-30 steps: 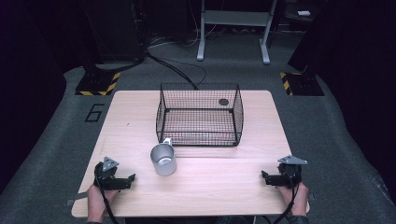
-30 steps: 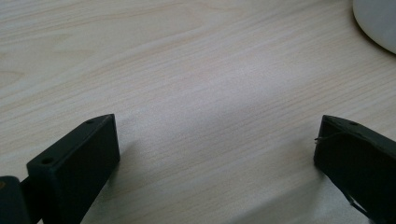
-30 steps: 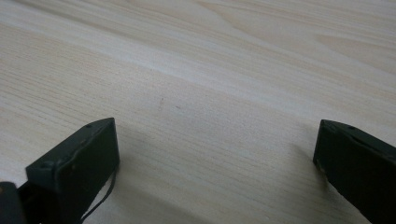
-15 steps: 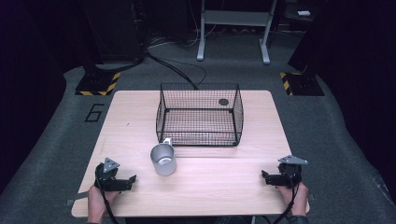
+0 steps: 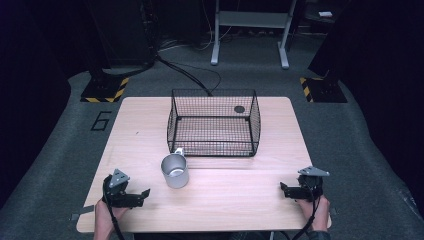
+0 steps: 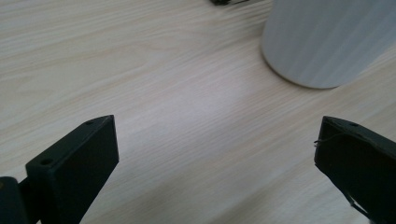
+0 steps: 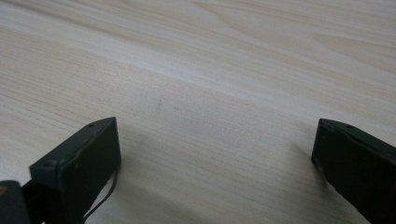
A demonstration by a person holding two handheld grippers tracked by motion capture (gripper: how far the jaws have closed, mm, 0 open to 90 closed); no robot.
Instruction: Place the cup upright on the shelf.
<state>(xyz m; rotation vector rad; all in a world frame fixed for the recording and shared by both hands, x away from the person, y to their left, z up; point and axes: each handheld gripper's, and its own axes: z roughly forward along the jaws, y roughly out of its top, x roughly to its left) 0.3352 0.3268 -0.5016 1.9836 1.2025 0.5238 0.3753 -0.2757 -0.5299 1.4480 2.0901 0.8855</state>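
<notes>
A shiny metal cup (image 5: 174, 170) stood upright on the wooden desk (image 5: 240, 195), a little left of the middle of the high view, just in front of the black wire basket (image 5: 214, 121), with its small handle (image 5: 179, 151) pointing back toward the basket. The left gripper (image 5: 143, 193) sat low at the bottom left, near the cup but not touching it, with its jaws spread wide and nothing in them. The right gripper (image 5: 283, 189) sat at the bottom right, well apart from the cup, also wide and empty. In the left gripper view the cup's smooth side (image 6: 327, 42) filled the upper right corner. The cup looked hard, light and a bit slippery (thin metal, most likely), so it would probably not bend or break. A good hold seemed to be across the round wall near the top, or on the rim.
</notes>
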